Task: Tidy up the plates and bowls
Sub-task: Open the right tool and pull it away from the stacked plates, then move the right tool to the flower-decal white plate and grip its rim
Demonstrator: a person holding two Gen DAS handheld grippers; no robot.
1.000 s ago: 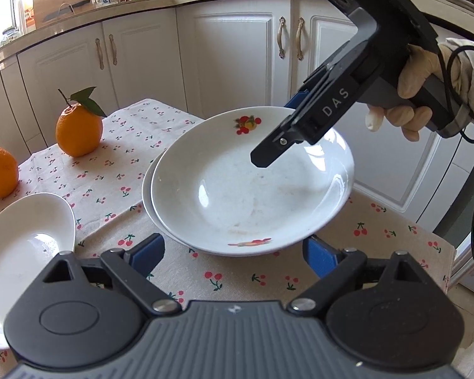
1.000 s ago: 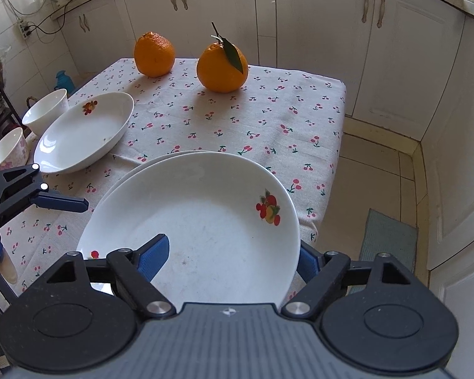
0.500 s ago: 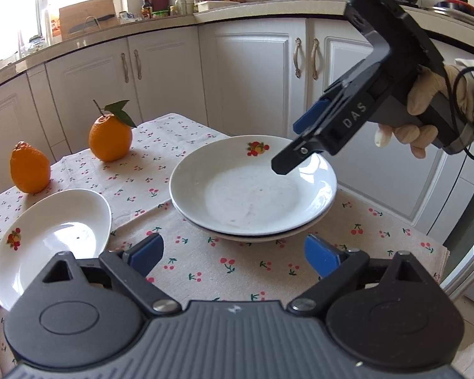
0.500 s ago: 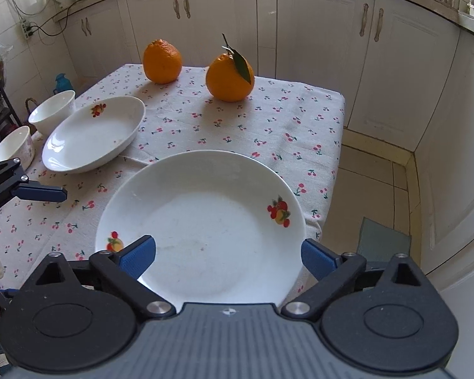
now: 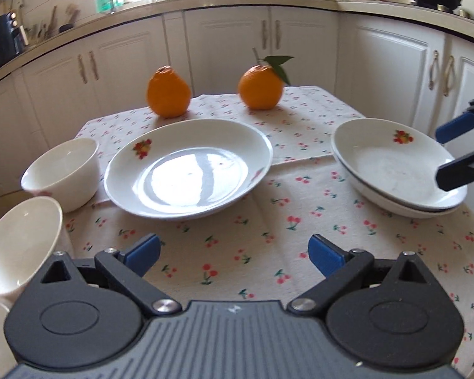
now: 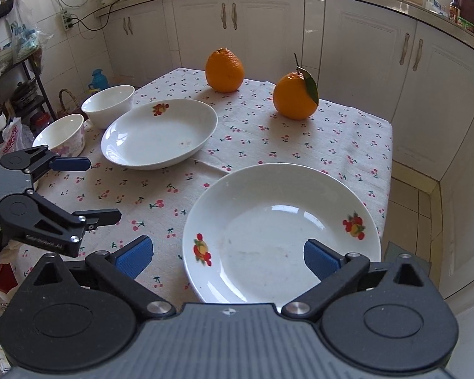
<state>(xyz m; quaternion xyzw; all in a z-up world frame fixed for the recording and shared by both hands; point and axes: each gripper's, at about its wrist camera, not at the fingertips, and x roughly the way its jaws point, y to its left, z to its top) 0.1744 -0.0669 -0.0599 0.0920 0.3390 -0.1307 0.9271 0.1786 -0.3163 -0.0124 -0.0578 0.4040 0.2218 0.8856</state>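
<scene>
Nearest the left wrist camera, the left hand-held gripper (image 5: 233, 254) has its blue-padded jaws spread wide with nothing between them, hovering over the cherry-print cloth of the surface (image 5: 252, 252). Likewise the right hand-held gripper (image 6: 227, 254) is spread wide and holds nothing; its right pad sits over the near rim of the stacked plates (image 6: 281, 237), without a clear sign of contact. That stack, two white plates with fruit motifs nested one in the other, sits at the surface's near right corner in the right wrist view, close to the edge. In the left wrist view the same stack (image 5: 395, 167) lies to the right, with the right hand-held gripper's tips just over its right rim. Further in, a single plate (image 5: 188, 169) with a fruit motif rests alone near the middle of the surface, well apart from the stack. To its left stand two white bowls: the plain bowl (image 5: 61, 173) just beside the plate's rim, and the nearer bowl (image 5: 19, 243) at the surface's left edge. At the far side sit a bare orange (image 5: 168, 91) and a leafy orange (image 5: 261, 87), apart from each other.
</scene>
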